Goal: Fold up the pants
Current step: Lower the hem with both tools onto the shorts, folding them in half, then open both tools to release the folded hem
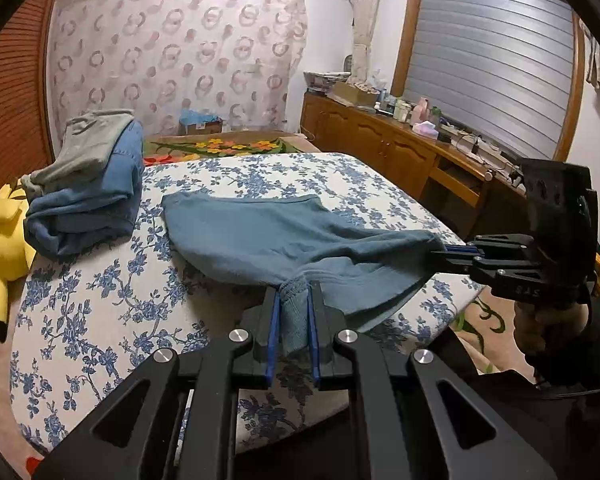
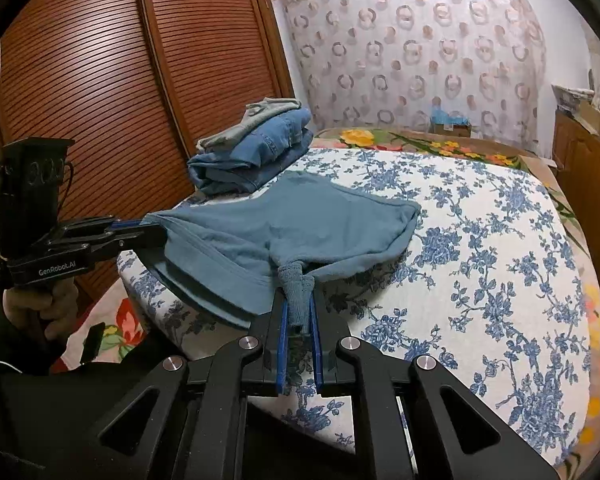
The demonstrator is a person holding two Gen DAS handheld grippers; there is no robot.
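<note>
The teal-blue pants (image 1: 268,236) lie on the floral bed cover, also seen in the right wrist view (image 2: 300,220). My left gripper (image 1: 294,300) is shut on a bunched edge of the pants near the bed's front edge. My right gripper (image 2: 298,304) is shut on another bunched edge of the pants. The right gripper shows in the left wrist view (image 1: 440,254) at the right, pinching the cloth. The left gripper shows in the right wrist view (image 2: 152,228) at the left, pinching the cloth. The near part of the pants is lifted between both grippers.
A pile of folded blue and grey clothes (image 1: 88,184) sits at the bed's far left, also in the right wrist view (image 2: 256,148). A yellow plush toy (image 1: 4,240) lies beside it. A wooden cabinet (image 1: 400,148) with clutter runs along the right. A wooden wardrobe (image 2: 100,80) stands left.
</note>
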